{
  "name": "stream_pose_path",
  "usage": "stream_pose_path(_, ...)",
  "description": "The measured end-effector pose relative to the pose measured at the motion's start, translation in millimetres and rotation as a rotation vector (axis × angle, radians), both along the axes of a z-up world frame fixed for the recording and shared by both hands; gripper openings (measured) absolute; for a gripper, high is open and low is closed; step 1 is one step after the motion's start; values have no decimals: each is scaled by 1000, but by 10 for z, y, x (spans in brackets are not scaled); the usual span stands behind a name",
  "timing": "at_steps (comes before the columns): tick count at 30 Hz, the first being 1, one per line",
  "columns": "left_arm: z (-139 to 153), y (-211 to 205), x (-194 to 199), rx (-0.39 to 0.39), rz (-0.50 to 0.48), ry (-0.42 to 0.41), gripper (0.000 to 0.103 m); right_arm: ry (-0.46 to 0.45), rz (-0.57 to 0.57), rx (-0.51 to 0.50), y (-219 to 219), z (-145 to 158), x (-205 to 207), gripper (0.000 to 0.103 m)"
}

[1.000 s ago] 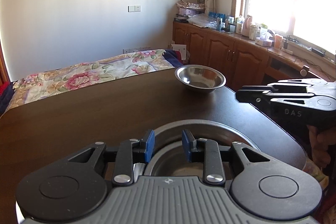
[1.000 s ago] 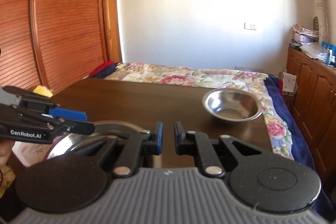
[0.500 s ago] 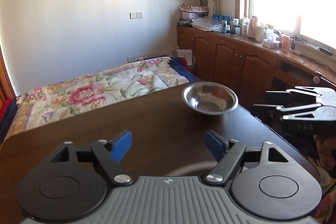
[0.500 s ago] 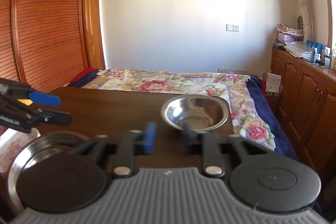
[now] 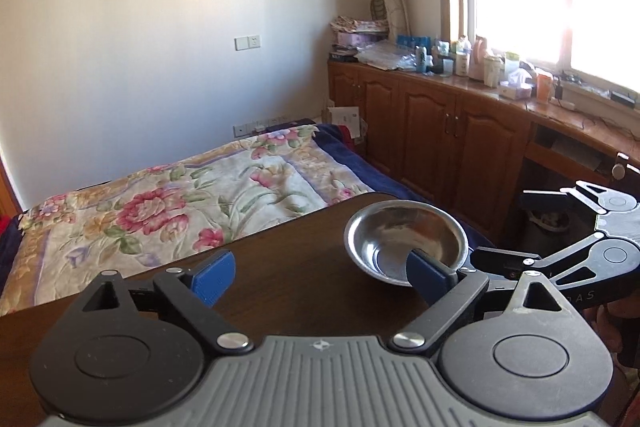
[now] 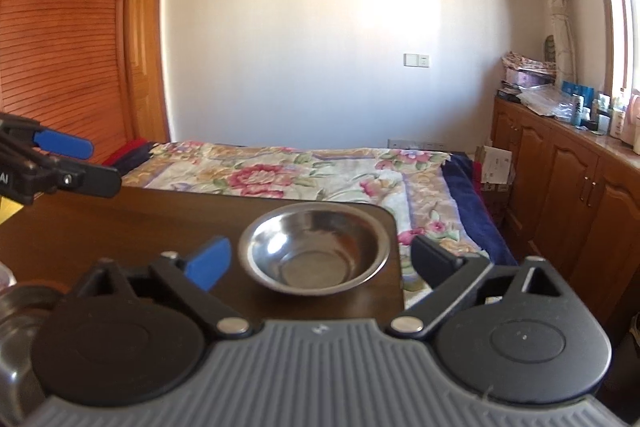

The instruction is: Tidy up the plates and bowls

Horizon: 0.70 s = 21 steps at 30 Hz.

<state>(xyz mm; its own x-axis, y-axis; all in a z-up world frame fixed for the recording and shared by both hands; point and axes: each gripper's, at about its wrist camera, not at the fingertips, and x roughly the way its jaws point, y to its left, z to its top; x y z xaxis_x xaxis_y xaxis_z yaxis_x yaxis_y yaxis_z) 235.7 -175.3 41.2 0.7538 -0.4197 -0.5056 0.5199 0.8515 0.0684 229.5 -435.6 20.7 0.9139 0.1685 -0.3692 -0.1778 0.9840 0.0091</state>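
Note:
A lone steel bowl (image 5: pixel 404 243) (image 6: pixel 316 251) sits near the far right corner of the dark wooden table (image 5: pixel 288 275) (image 6: pixel 132 227). My left gripper (image 5: pixel 320 277) hangs over the table with its jaws opening and nothing between them; the bowl lies just beyond its right fingertip (image 5: pixel 430 279). My right gripper (image 6: pixel 322 263) has its jaws opening too. The bowl shows in the gap between its fingers, and neither pad touches it. Each gripper appears in the other's view: the right gripper (image 5: pixel 500 223) at the right edge, the left gripper (image 6: pixel 100 165) at the left edge.
A stacked steel plate (image 6: pixel 12 327) peeks out at the right wrist view's bottom left. Beyond the table's far edge lies a bed with a floral cover (image 5: pixel 180 195) (image 6: pixel 320 171). Wooden cabinets (image 5: pixel 460 131) crowded with bottles run along the right wall under a window.
Both grippers went from nearly shut to wide open. Both moved away from the stacked plate and bowl toward the lone bowl, which now looks larger and closer.

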Motion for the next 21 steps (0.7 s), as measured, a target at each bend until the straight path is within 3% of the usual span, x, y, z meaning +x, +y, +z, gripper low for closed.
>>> stream_pose_path(6,-119,-161,273,-5,-40,68,92,12,-27,18,-30,-102,110,103)
stream_pose_path(14,-244,-333,551,25,-49,133,69,57,-27,74,-150,-171,261,102)
stream_pose_path(17,-283,-373,635,31,-64,154,62,81,-16,60,-180,-182,321,84)
stream_pose_path(21,-347,-432,721,34,-74,168,57,106,2,78,-237,-196,383,73)
